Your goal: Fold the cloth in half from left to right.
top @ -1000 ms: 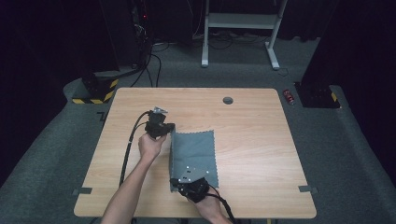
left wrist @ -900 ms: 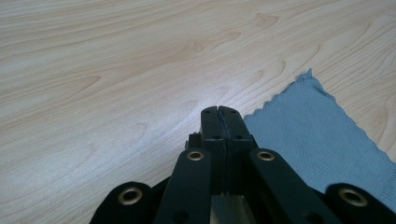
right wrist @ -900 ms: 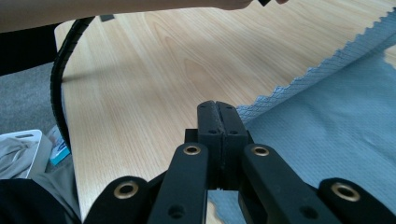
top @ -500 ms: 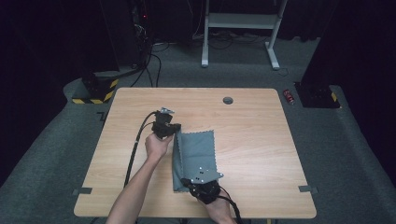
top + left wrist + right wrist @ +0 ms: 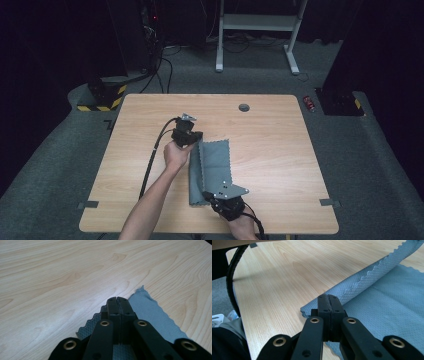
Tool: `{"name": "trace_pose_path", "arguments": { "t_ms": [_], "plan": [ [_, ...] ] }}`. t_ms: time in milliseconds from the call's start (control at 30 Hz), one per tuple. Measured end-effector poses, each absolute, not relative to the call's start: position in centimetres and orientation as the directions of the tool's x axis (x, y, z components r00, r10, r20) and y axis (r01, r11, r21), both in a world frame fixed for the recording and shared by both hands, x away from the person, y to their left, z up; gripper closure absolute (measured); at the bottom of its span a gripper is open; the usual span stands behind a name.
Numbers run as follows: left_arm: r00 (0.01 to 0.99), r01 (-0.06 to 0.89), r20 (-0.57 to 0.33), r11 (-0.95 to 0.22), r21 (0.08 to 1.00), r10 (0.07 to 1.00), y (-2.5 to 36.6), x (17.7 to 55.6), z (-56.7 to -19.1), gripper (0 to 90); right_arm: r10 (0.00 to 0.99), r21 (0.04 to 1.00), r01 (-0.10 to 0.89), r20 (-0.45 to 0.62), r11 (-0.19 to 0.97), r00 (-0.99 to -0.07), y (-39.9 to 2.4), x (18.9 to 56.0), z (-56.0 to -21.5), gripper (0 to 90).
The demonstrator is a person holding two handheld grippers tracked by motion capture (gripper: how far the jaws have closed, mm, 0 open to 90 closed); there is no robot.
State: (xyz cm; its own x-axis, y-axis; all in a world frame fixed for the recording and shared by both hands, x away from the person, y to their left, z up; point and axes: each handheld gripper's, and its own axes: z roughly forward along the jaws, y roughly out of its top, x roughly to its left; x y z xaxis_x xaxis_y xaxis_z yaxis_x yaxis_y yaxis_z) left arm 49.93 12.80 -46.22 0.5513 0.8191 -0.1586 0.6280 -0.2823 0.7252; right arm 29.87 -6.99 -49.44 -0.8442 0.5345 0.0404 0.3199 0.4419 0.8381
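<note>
- A pale wooden table (image 5: 280,150) fills the middle of the high view, a round grommet hole (image 5: 244,107) near its far edge.
- Grey carpet surrounds it; a white desk frame (image 5: 257,30) stands at the top, yellow-black hazard tape (image 5: 102,102) at the upper left.
- No writing is readable.
- A grey cloth (image 5: 212,167) lies lower centre, its left edge lifted.
- The left gripper (image 5: 192,145) pinches the far corner, the right gripper (image 5: 212,197) the near corner, both pressed together.

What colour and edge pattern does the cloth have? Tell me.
Grey-blue cloth, zigzag-cut edge; clearest in the right gripper view.
</note>
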Motion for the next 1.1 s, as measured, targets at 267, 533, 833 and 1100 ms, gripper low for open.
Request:
{"name": "trace_pose_path", "arguments": {
  "t_ms": [267,533,833,1100],
  "plan": [
    [0.563,0.630,-0.162,-0.294,0.719,0.810,11.6,50.2,-46.7,89.9,0.565,0.841,0.341,0.052,0.420,-0.823,-8.3,29.5,-49.7,90.0],
    [0.577,0.629,-0.157,-0.313,0.712,0.802,9.9,50.5,-47.2,89.9,0.595,0.837,0.365,0.060,0.407,-0.801,-9.5,29.3,-50.0,89.9],
    [0.602,0.624,-0.134,-0.360,0.694,0.787,7.6,50.9,-47.7,89.8,0.627,0.829,0.405,0.086,0.386,-0.774,-11.0,29.2,-50.7,89.8],
    [0.623,0.616,-0.118,-0.392,0.684,0.773,5.6,51.3,-48.2,89.6,0.654,0.813,0.444,0.106,0.377,-0.749,-12.0,29.3,-51.2,89.7]
  ]
}}
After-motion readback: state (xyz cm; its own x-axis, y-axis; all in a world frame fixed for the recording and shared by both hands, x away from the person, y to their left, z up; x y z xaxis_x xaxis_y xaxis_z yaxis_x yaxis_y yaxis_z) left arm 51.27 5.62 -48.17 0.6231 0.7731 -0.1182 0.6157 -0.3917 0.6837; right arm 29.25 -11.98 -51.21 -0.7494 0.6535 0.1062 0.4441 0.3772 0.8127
